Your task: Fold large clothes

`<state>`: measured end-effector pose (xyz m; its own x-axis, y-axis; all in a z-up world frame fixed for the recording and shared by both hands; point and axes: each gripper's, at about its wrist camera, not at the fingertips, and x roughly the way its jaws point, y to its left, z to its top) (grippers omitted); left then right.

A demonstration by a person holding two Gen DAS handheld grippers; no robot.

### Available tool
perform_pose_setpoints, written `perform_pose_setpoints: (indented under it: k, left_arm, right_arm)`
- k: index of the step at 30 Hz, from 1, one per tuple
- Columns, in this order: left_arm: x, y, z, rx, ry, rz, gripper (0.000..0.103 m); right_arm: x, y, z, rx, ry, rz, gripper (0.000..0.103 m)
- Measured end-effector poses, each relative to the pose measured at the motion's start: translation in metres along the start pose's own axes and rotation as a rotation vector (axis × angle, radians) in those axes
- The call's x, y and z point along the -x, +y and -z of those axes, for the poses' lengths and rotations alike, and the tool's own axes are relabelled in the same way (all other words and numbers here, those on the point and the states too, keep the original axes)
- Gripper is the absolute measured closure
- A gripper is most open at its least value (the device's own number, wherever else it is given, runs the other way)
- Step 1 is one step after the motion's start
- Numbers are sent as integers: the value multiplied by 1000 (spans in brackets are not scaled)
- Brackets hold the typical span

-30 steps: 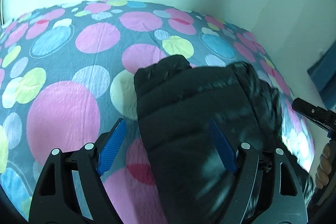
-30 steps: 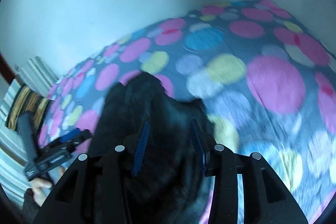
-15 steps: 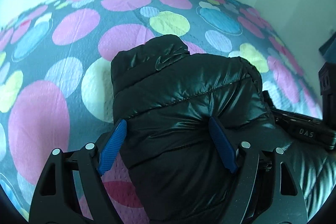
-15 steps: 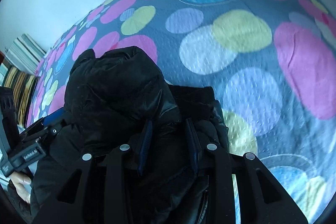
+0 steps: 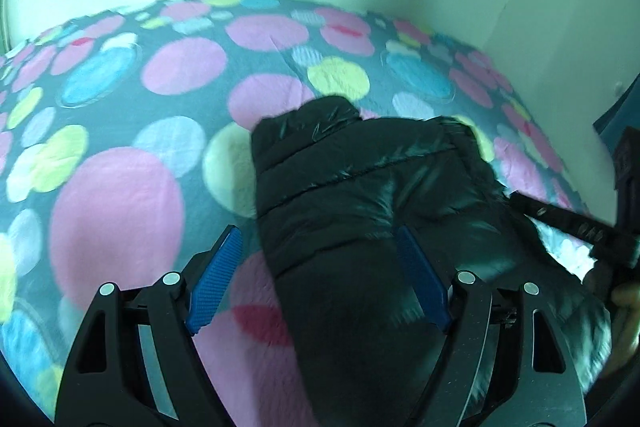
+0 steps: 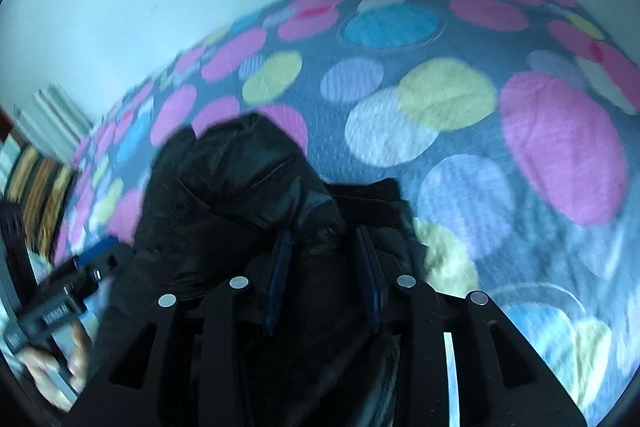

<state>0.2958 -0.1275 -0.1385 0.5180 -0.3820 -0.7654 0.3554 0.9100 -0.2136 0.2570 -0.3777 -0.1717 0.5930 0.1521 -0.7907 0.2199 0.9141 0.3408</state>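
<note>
I am looking down at a bed (image 5: 120, 211) covered in a grey spread with pink, blue and yellow dots. A black puffer jacket (image 5: 360, 195) lies bunched near the bed's near edge, well clear of the far edge by the wall.

My left gripper (image 5: 320, 279) is spread wide; its right pad lies against the jacket's shiny top and its left pad hangs over bare spread, so it holds nothing.

My right gripper (image 6: 324, 267) has its blue pads drawn in close around a hump of jacket fabric; I judge it is pinching that fold, though dark cloth hides the contact.

To fold well, I would keep the right pinch firm, bring the left down on the opposite hem, and lift both evenly so the slippery padding does not slide.
</note>
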Motion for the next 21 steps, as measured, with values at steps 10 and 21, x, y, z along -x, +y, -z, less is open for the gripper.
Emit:
perform_pose_setpoints:
  k: [10,21]
  left_arm:
    - [28,-2,45,4,22,54,24]
    - [-15,-22,56,-56,72,24,22]
  right_arm:
    - [87,74,64,233,-32,25,70]
    - [25,10,109,41,53,20,56]
